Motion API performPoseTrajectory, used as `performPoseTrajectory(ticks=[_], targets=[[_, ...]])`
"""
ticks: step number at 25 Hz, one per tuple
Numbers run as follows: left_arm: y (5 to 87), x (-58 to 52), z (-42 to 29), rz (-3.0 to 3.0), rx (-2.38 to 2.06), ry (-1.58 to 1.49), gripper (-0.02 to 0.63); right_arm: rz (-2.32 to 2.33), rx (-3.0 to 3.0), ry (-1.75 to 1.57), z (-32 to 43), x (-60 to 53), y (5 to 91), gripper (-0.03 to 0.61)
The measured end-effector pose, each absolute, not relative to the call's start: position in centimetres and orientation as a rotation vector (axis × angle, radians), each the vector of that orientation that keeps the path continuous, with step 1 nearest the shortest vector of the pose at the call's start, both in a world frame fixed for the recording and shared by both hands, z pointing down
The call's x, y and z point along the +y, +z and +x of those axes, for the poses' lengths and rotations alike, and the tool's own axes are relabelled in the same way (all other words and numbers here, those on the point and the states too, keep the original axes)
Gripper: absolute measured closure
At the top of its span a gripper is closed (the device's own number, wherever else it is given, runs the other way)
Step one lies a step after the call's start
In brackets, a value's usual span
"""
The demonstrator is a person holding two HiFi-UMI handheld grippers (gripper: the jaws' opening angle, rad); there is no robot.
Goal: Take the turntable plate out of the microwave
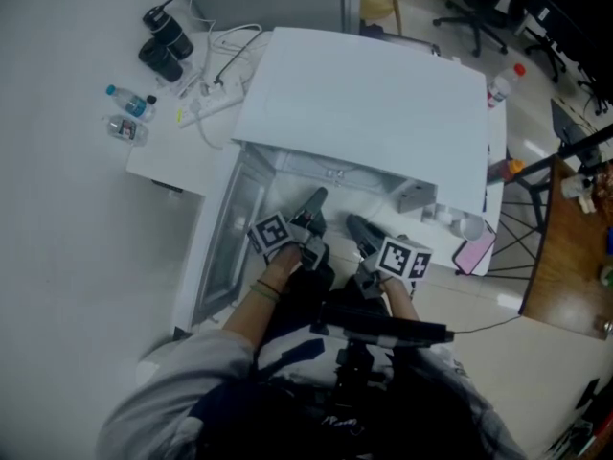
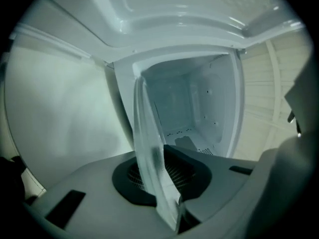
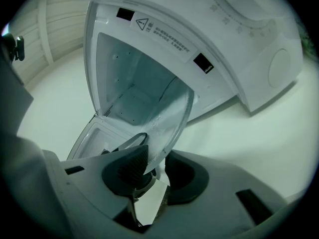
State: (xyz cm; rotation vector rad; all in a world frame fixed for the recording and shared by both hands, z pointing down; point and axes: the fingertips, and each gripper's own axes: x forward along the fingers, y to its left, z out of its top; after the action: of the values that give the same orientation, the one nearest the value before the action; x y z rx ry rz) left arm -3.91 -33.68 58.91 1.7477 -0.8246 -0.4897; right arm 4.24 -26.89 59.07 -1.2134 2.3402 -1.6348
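The clear glass turntable plate [image 2: 149, 153] stands on edge just outside the white microwave's [image 1: 364, 103] open cavity [image 2: 192, 108]. In the left gripper view it runs up from between the pads, and my left gripper [image 2: 164, 171] is shut on its rim. The right gripper view shows the plate [image 3: 172, 118] tilted in front of the cavity [image 3: 127, 78], with my right gripper [image 3: 155, 166] shut on its lower rim. In the head view both grippers, left [image 1: 311, 209] and right [image 1: 359, 228], point into the opening; the plate itself is hard to make out there.
The microwave door [image 1: 225, 247] hangs open at the left. Water bottles [image 1: 129, 113], a black flask [image 1: 165, 41] and a power strip with cables [image 1: 215, 99] lie on the white table. A pink item [image 1: 474, 252] sits at the right; a wooden desk [image 1: 575, 257] and chairs stand beyond.
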Motion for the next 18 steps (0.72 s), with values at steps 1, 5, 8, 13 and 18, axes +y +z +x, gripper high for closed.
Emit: performPoseTrajectory(ticks=[1,5,8,13,18], targets=[[59.0,-33.4,-4.2,1.762,-0.856,-0.45,0.577,-1.205,2.344,-1.633,4.2,-26.7,58.9,0.468],[59.1,-32.2,-4.2,1.733,-0.871,-0.425,0.569,-1.172,2.373,-1.621,4.1,-25.9,58.3,0.462],[58.9,-31.0,-4.6,1.743,-0.913,-0.392,0.566,-1.14,2.392,-1.612,4.2,-25.0,58.0,0.46],[57.4,-28.9,-4.3,1.739,-0.888,-0.498,0.565,-1.073,2.449,-1.583,4.1,-23.3,57.0,0.46],[55.4,-25.9,-4.4,1.742,-0.932,-0.576,0.565,-1.007,2.523,-1.521,4.2,-20.9,55.4,0.46]])
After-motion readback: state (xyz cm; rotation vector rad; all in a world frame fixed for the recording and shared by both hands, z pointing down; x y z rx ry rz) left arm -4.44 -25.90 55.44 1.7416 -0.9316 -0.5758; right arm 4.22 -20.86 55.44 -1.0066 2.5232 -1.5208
